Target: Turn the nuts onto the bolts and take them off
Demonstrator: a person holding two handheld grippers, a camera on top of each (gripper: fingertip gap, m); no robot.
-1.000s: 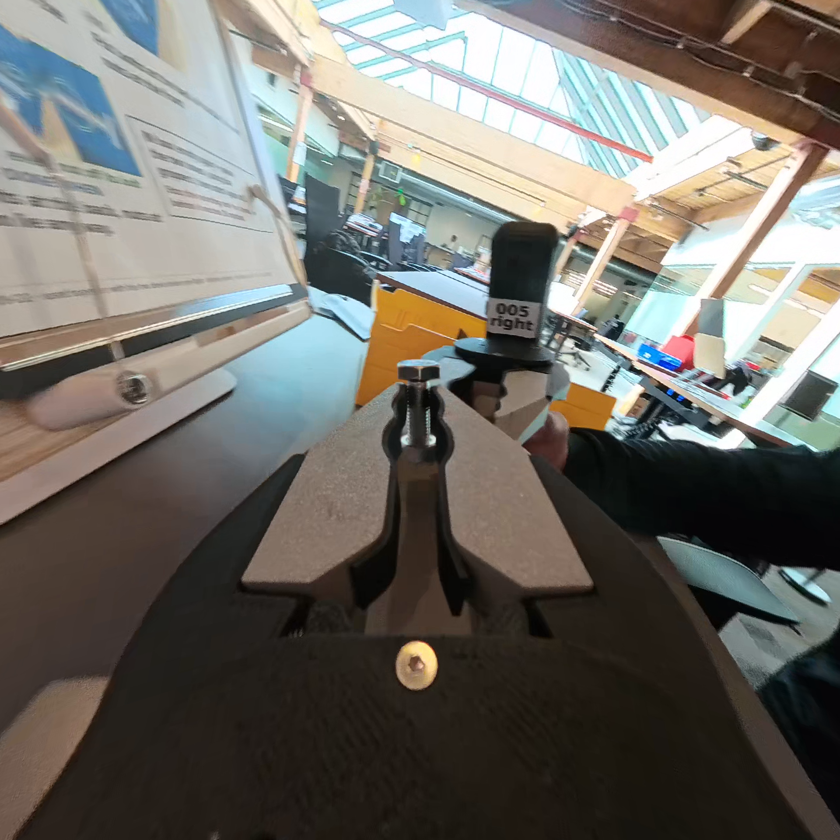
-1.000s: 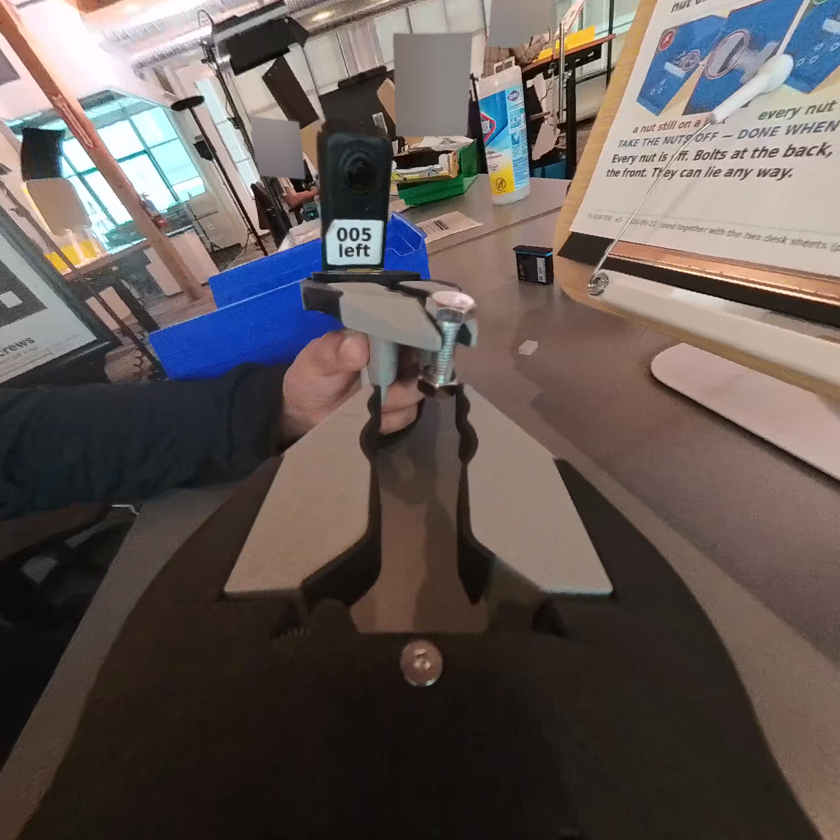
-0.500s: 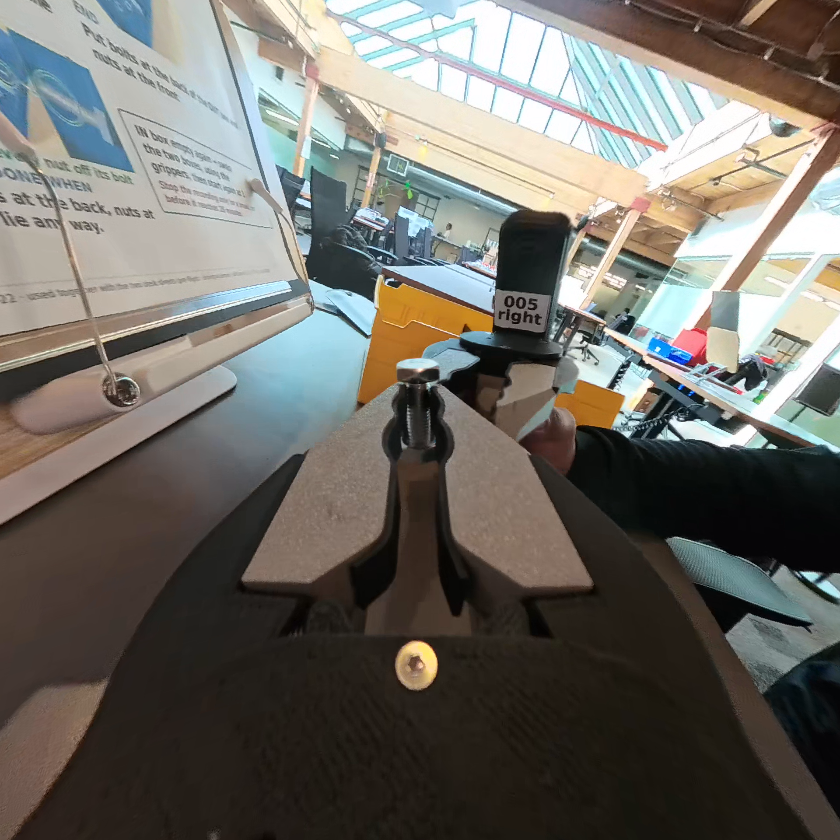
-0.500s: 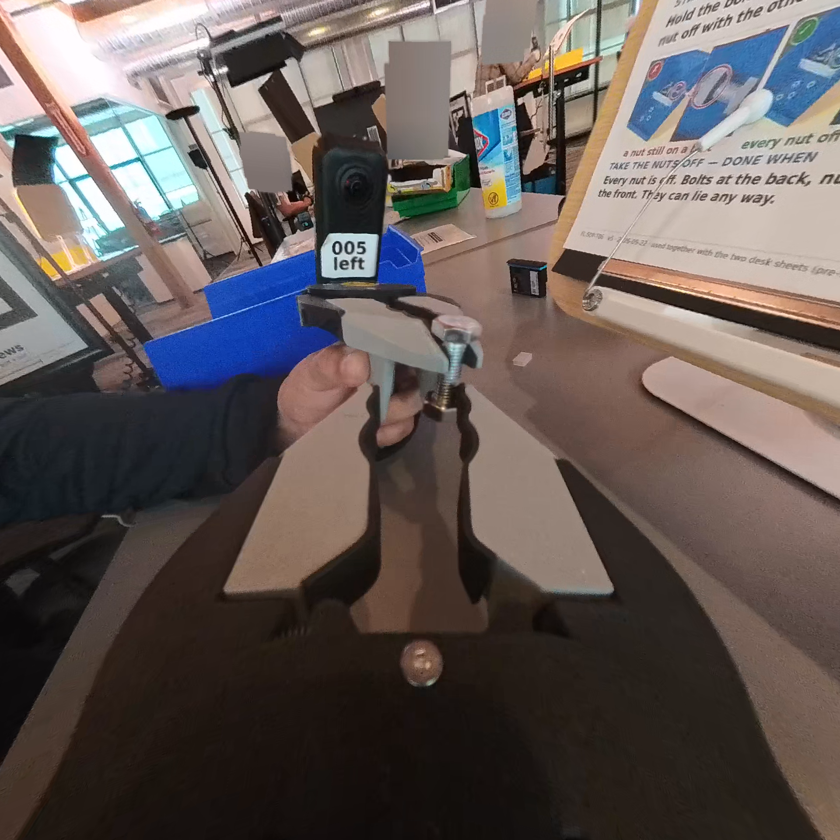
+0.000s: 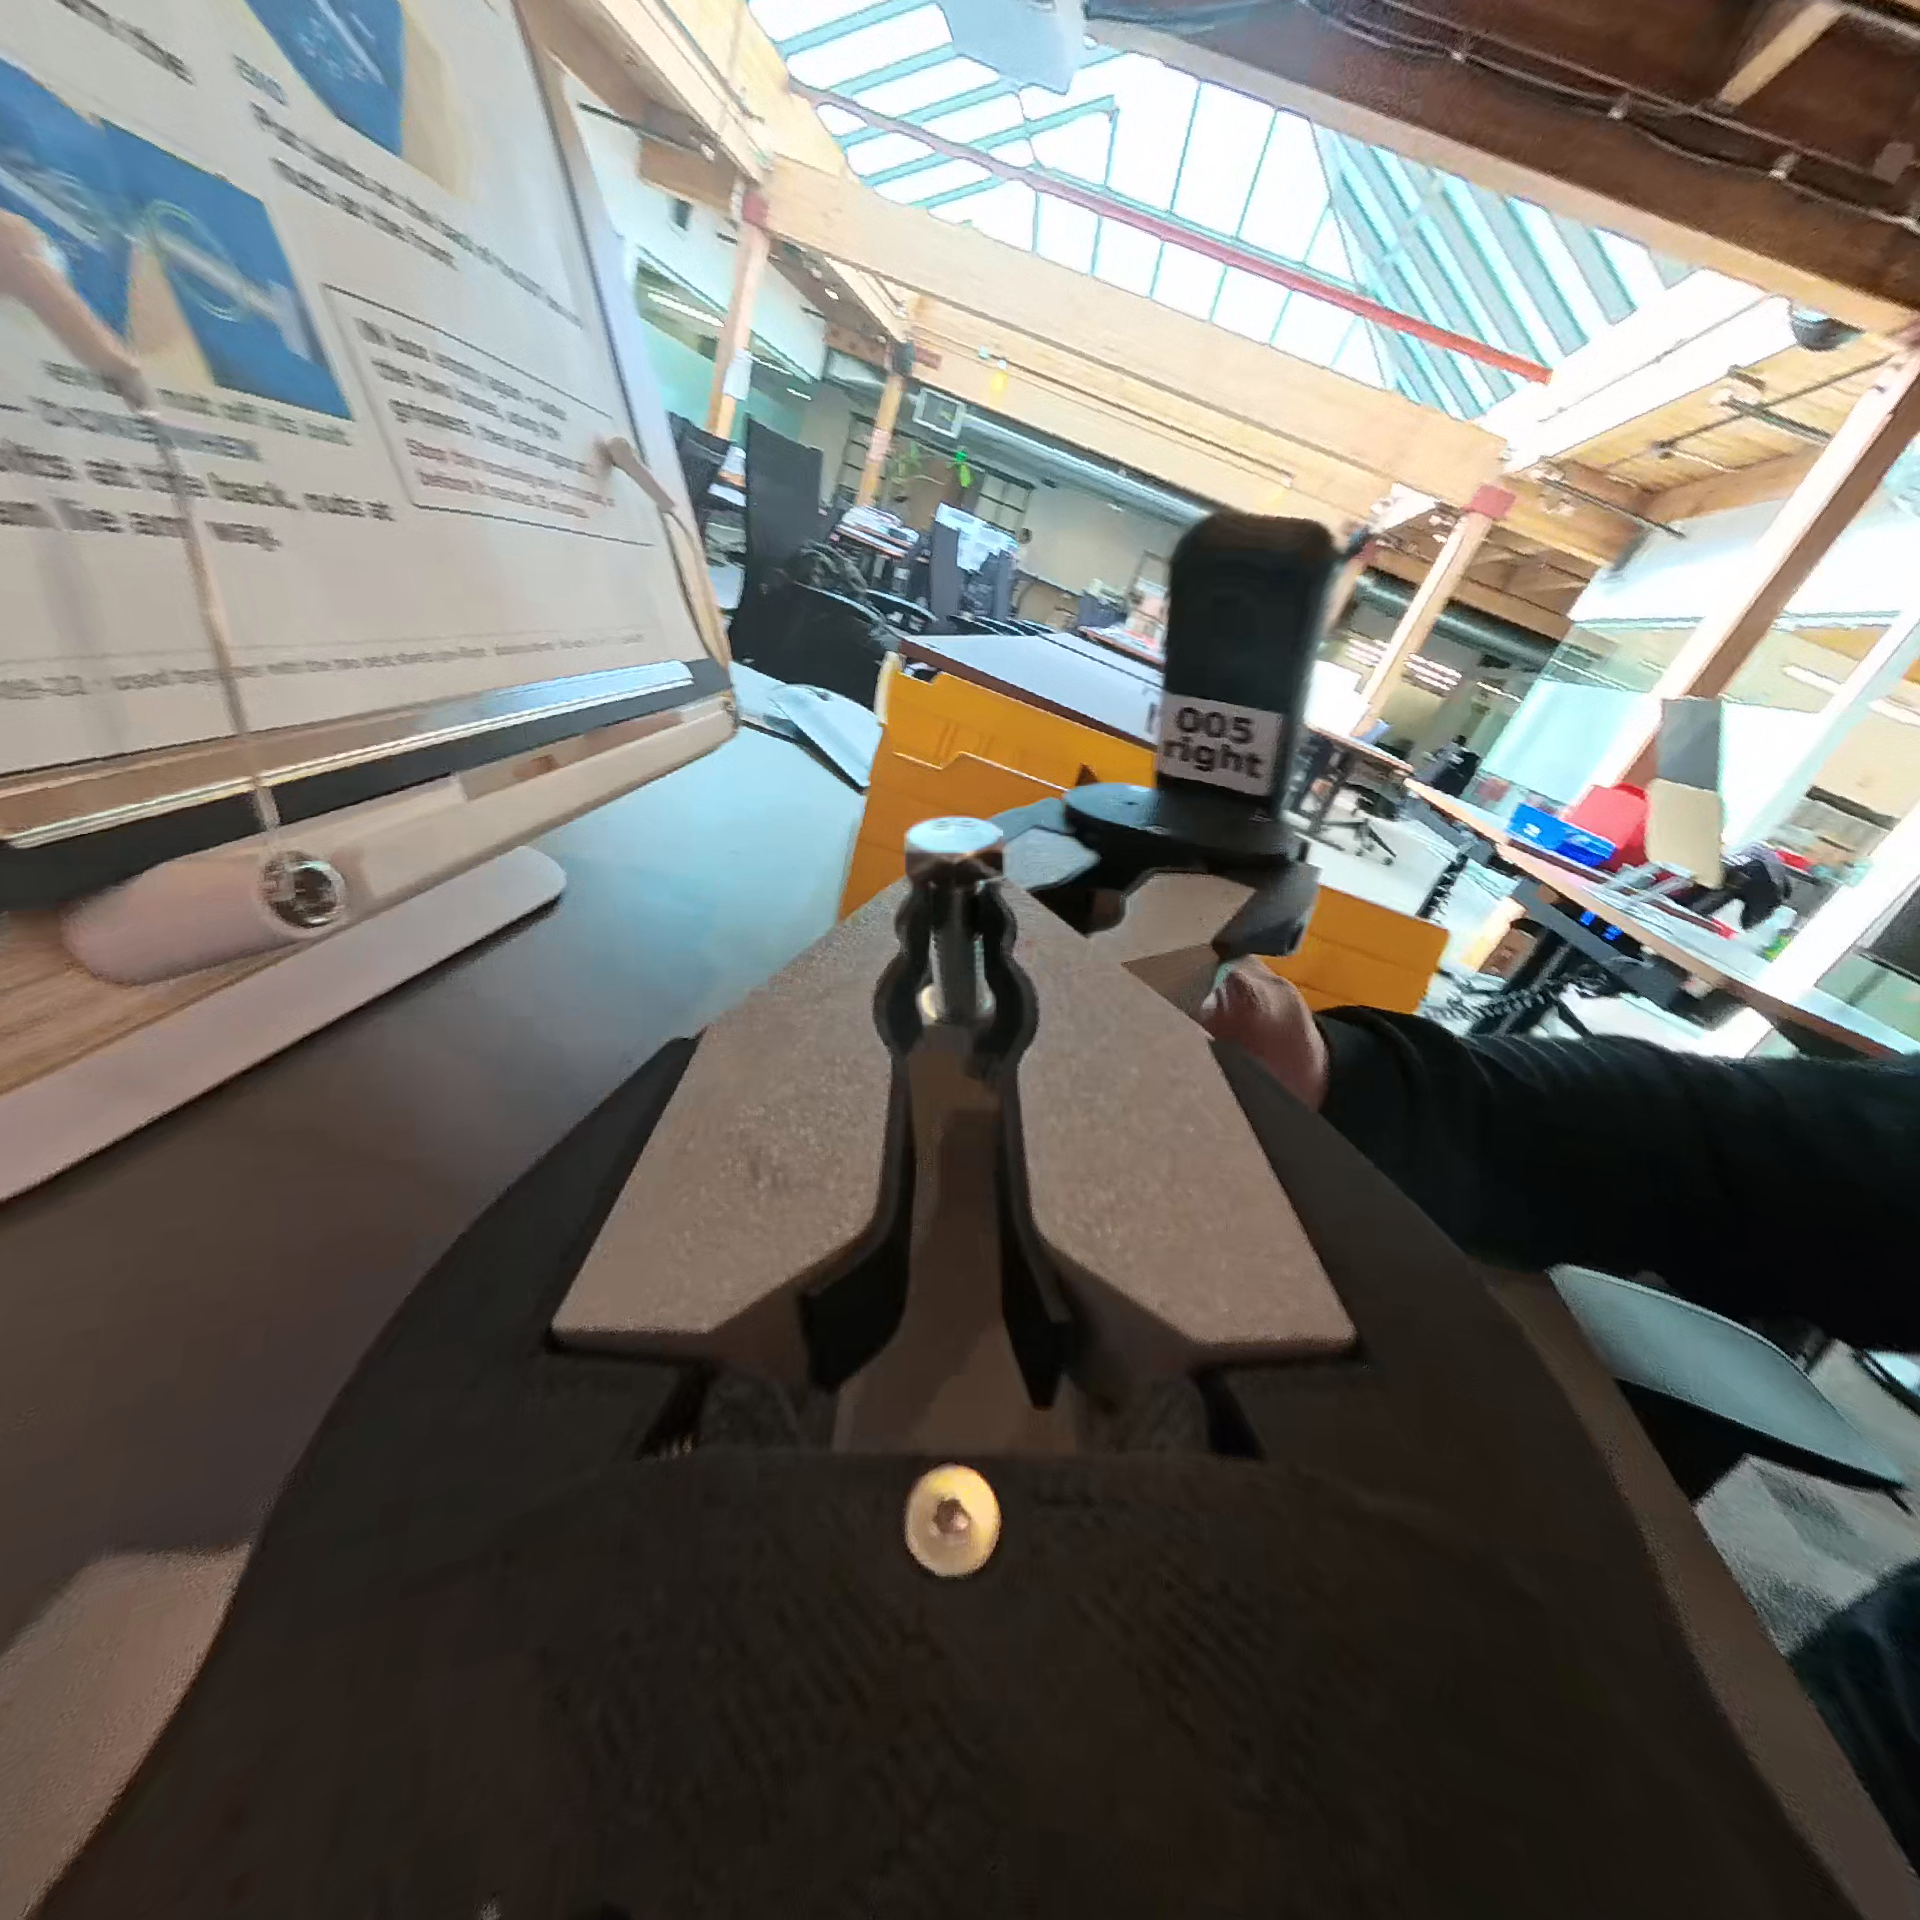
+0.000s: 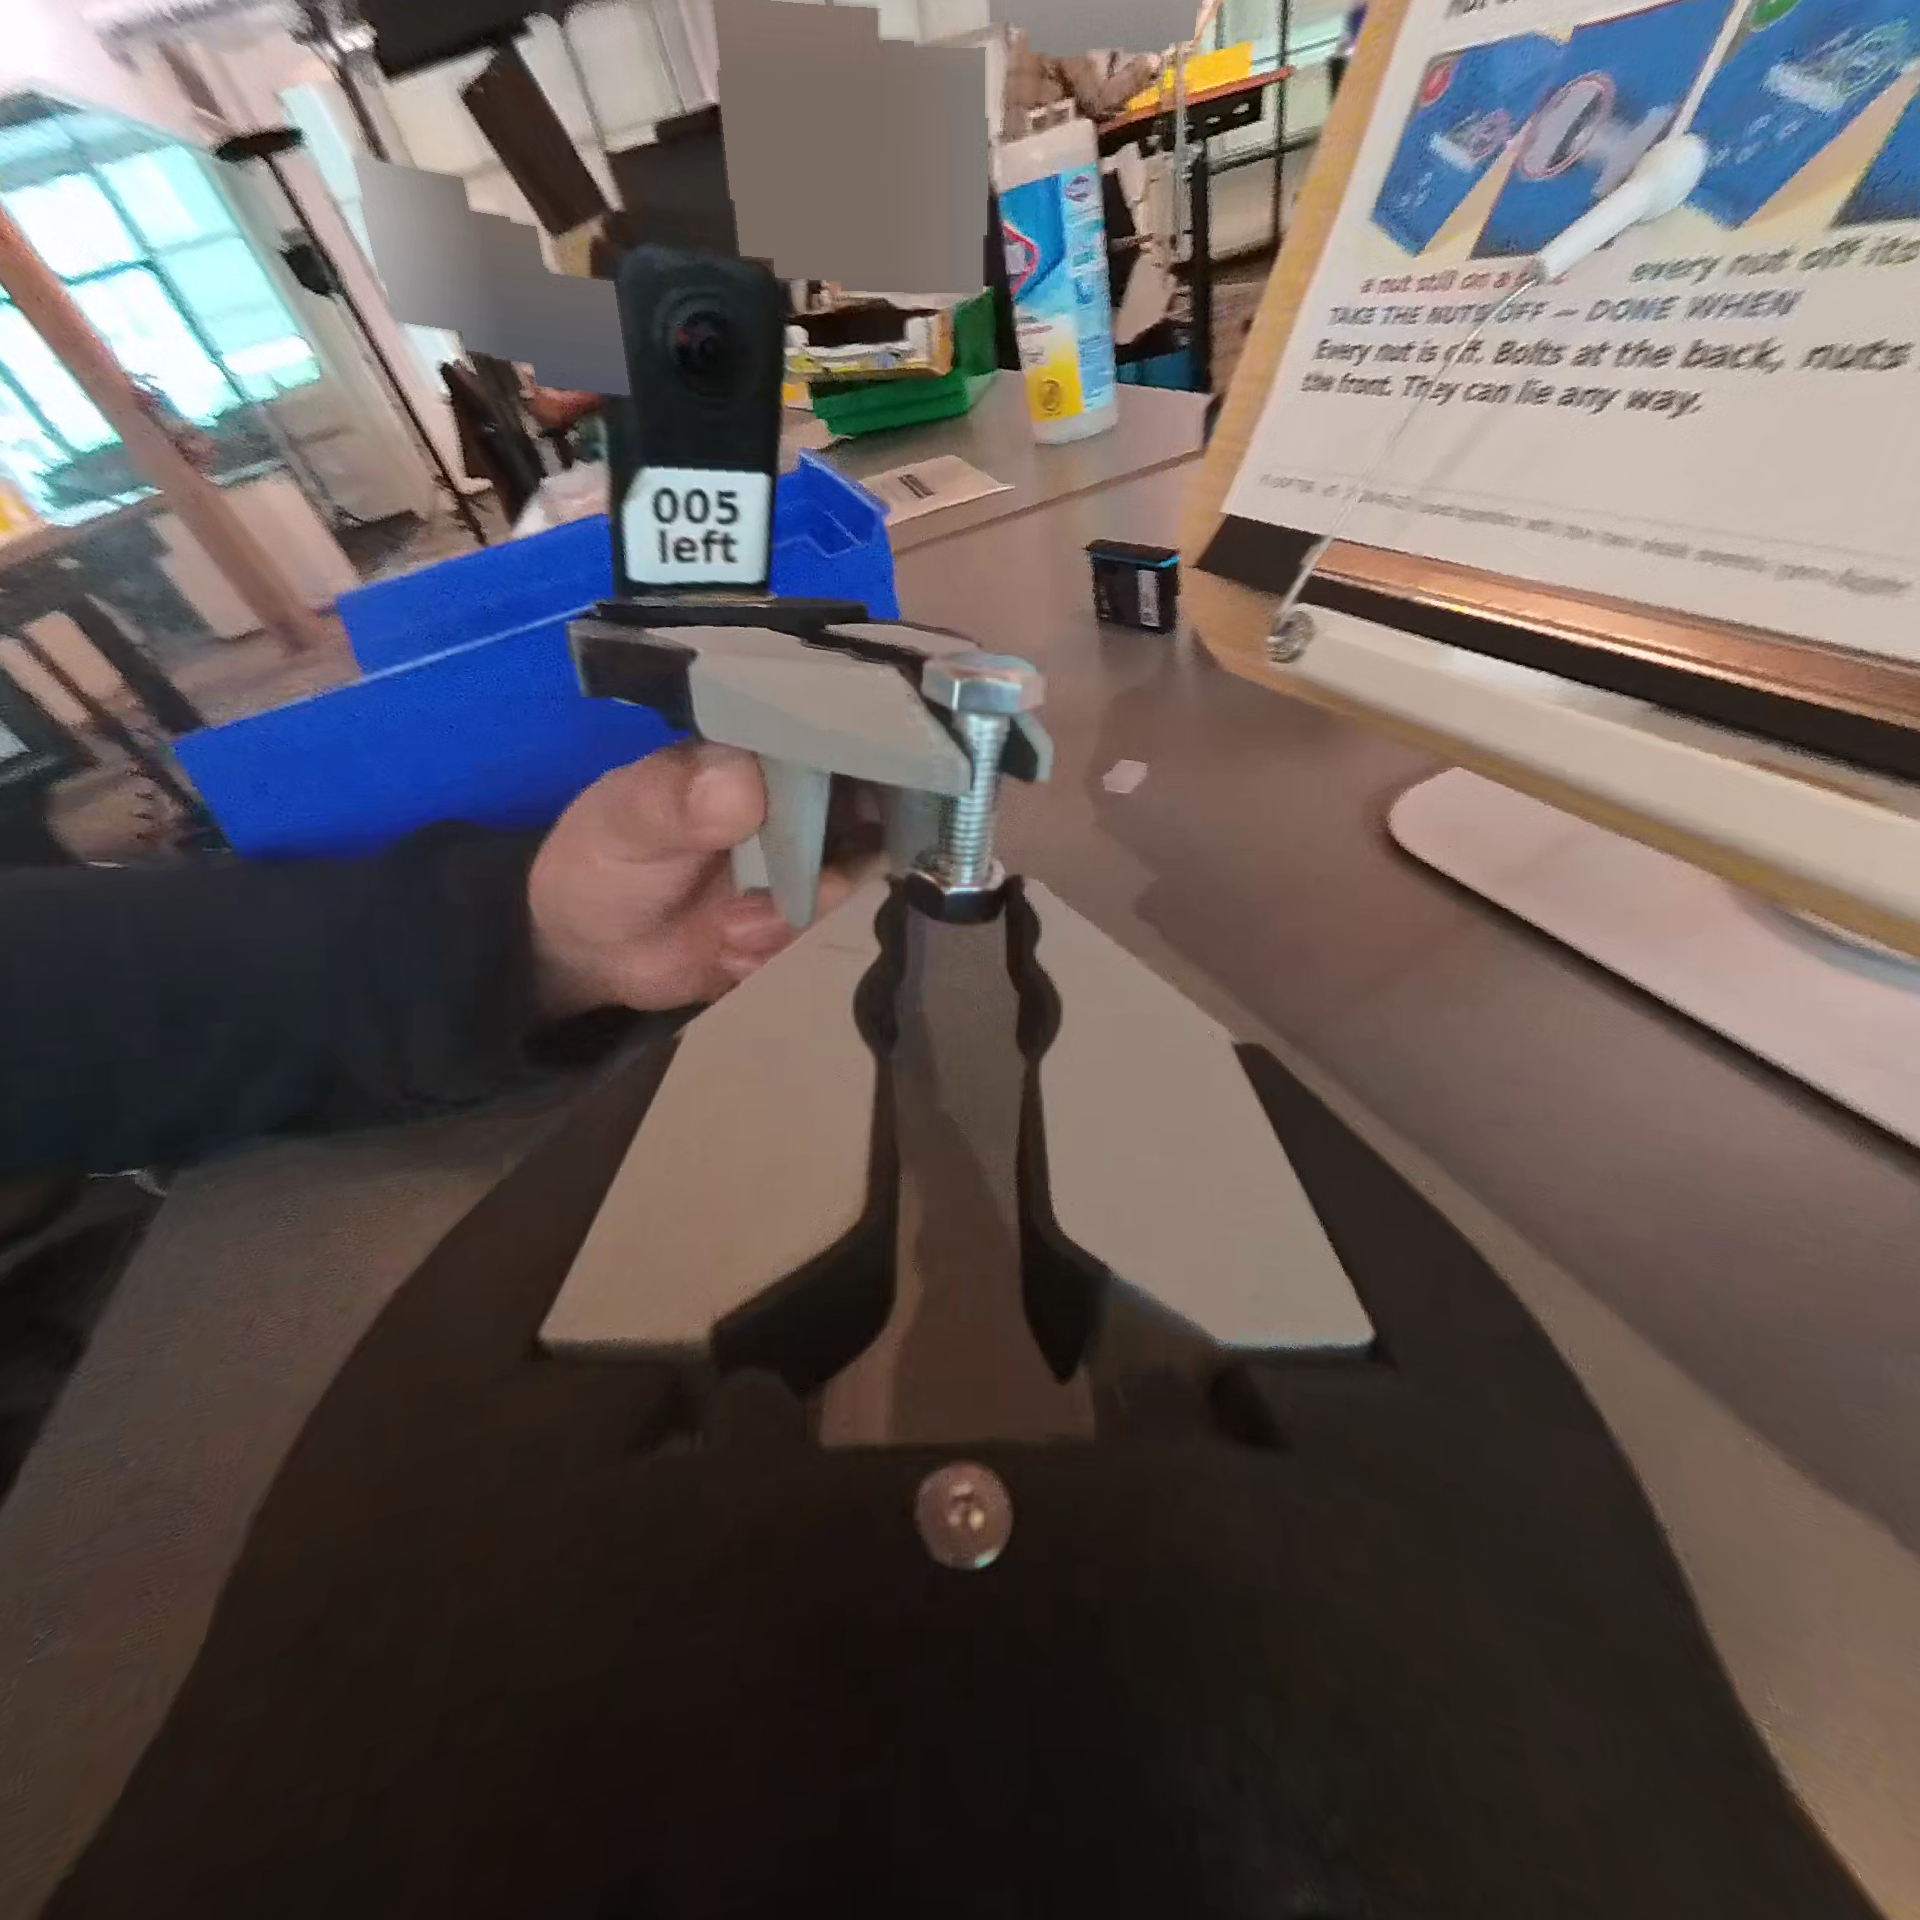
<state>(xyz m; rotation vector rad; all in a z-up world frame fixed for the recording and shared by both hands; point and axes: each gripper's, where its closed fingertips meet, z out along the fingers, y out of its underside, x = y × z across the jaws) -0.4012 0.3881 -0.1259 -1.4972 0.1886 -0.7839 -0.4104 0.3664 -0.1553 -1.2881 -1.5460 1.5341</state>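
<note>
A steel bolt stands upright, head up, clamped between my left gripper's shut fingers. In the right wrist view the bolt hangs from the left gripper, held just under its hex head. A nut sits on the lower end of the thread. My right gripper is shut on that nut from below. In the left wrist view the right gripper lies just behind and to the right, its tips hidden by my left fingers. A hand holds each gripper.
A stand with an instruction sheet stands on the dark table; it also shows in the right wrist view. A blue bin, a small black box and a wipes canister are behind. A yellow bin is beyond the table. The grippers are tip to tip, or close to it.
Both grippers stay shut on bolt and nut. More bare thread shows between the bolt head and the nut now. The right gripper has turned a little about the bolt.
</note>
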